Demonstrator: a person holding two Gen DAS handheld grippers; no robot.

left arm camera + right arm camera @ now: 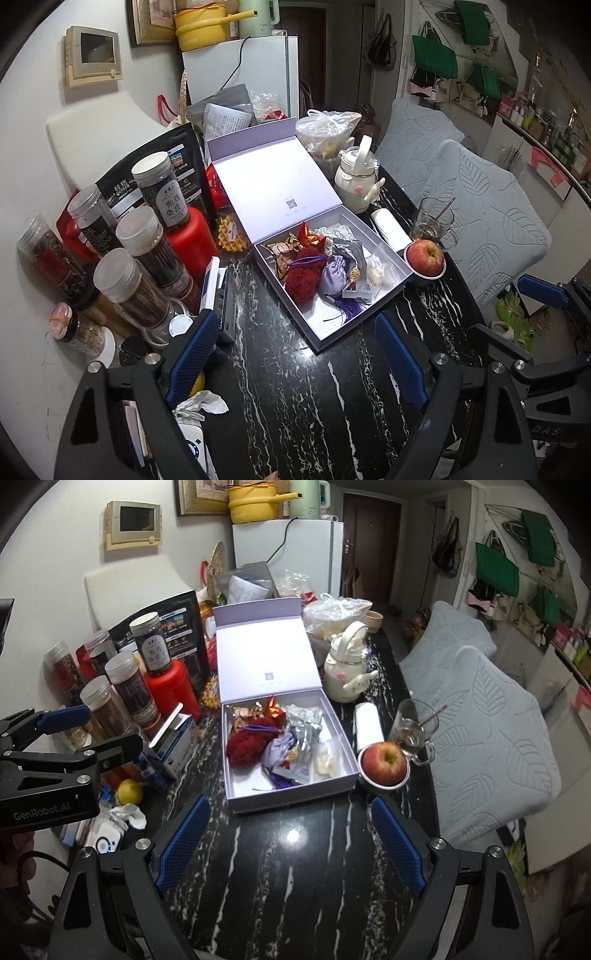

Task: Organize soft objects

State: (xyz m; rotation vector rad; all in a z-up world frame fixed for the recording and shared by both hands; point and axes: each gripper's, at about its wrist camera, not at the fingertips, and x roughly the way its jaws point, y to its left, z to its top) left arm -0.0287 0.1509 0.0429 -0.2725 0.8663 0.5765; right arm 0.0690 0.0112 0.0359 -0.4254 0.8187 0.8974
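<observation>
Ahead, both tongs gape empty over bare marble short of the box rim (lid up).

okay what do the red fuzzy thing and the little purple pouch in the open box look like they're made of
Red pouch: looks like knitted or plush yarn, matte, with a nubby looped surface. Purple pouch: probably satin or silk-like fabric, given its smooth sheen and soft gathered folds at the neck.

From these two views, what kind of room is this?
Probably a small home kitchen or dining corner: a white fridge with a yellow pot on top, food jars, and an apple on the marble table.
</observation>
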